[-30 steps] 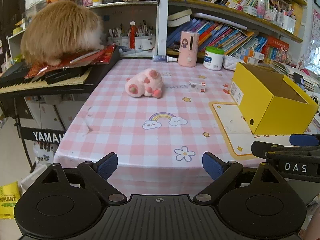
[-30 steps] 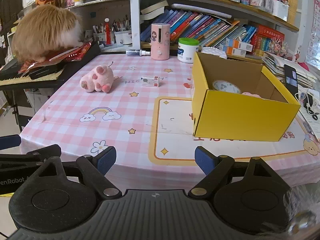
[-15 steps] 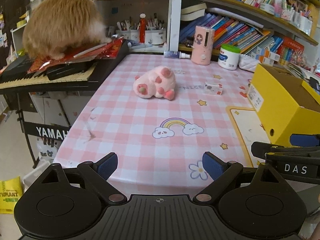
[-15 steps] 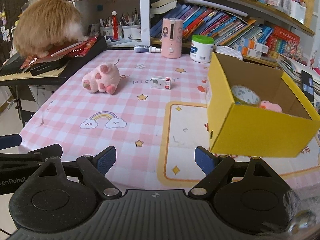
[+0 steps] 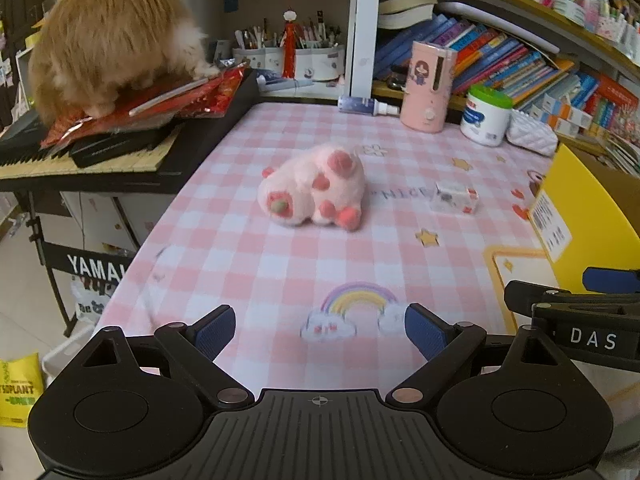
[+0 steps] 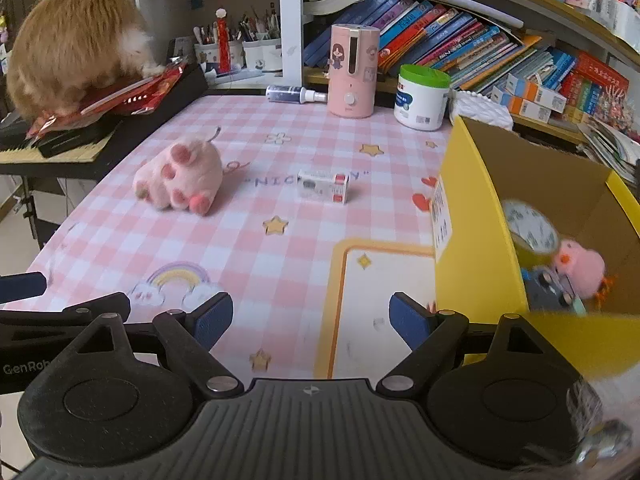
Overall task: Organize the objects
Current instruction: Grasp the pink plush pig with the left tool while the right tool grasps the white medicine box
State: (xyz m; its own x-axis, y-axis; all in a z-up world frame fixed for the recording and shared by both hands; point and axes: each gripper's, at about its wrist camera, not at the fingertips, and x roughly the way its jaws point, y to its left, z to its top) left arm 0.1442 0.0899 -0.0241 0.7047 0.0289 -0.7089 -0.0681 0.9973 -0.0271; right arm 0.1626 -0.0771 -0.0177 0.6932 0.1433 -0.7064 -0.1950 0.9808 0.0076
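Note:
A pink plush pig (image 5: 314, 190) lies on its side on the pink checked table (image 5: 256, 264); it also shows in the right wrist view (image 6: 180, 176). A small white and red box (image 5: 456, 199) lies to its right, also in the right wrist view (image 6: 323, 187). A yellow open box (image 6: 476, 248) stands at the right, holding a roll of tape (image 6: 530, 228), a pink fluffy toy (image 6: 582, 268) and a small grey toy (image 6: 546, 286). My left gripper (image 5: 320, 330) is open and empty, above the table's near edge. My right gripper (image 6: 310, 320) is open and empty beside the yellow box.
A furry orange animal (image 5: 108, 32) sits on a keyboard (image 5: 92, 152) at the table's left. A pink dispenser (image 5: 427, 86), a white tub (image 5: 485, 114) and a spray bottle (image 5: 366, 105) stand at the back edge. Bookshelves fill the wall behind.
Both grippers have moved forward over the table toward the pig and the yellow box. Both stay open and empty.

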